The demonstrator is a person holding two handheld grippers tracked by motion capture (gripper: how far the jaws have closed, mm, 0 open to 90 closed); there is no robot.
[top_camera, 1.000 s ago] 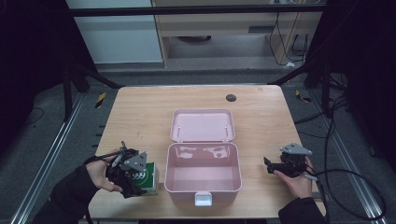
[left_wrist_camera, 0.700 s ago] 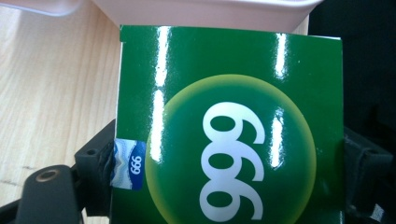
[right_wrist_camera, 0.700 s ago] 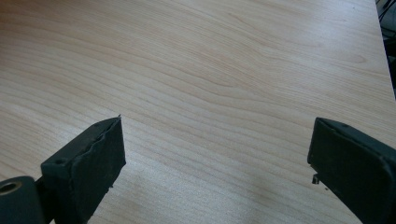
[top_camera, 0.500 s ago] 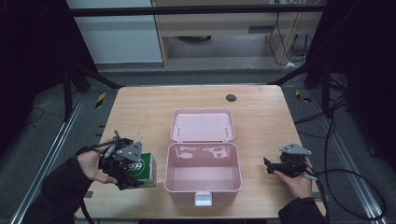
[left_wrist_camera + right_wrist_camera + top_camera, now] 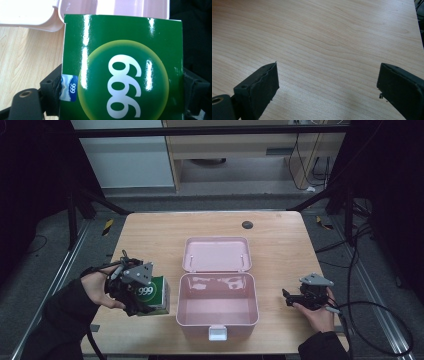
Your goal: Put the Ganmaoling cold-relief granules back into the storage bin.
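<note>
Green carton [image 5: 152, 294] marked 999 sits clamped between the jaws of the left gripper [image 5: 137, 292], held just left of the open pink box [image 5: 217, 312] on the wooden table [image 5: 280, 235]. In the left gripper view, the glossy carton [image 5: 122, 67] is squeezed at its sides, with the box's pink wall [image 5: 112, 7] beyond. At far right, the right gripper [image 5: 290, 298] rests near the table edge, jaws spread wide over bare wood. The slick card could slip loose, or the carton could catch the box's near wall on its way in.
</note>
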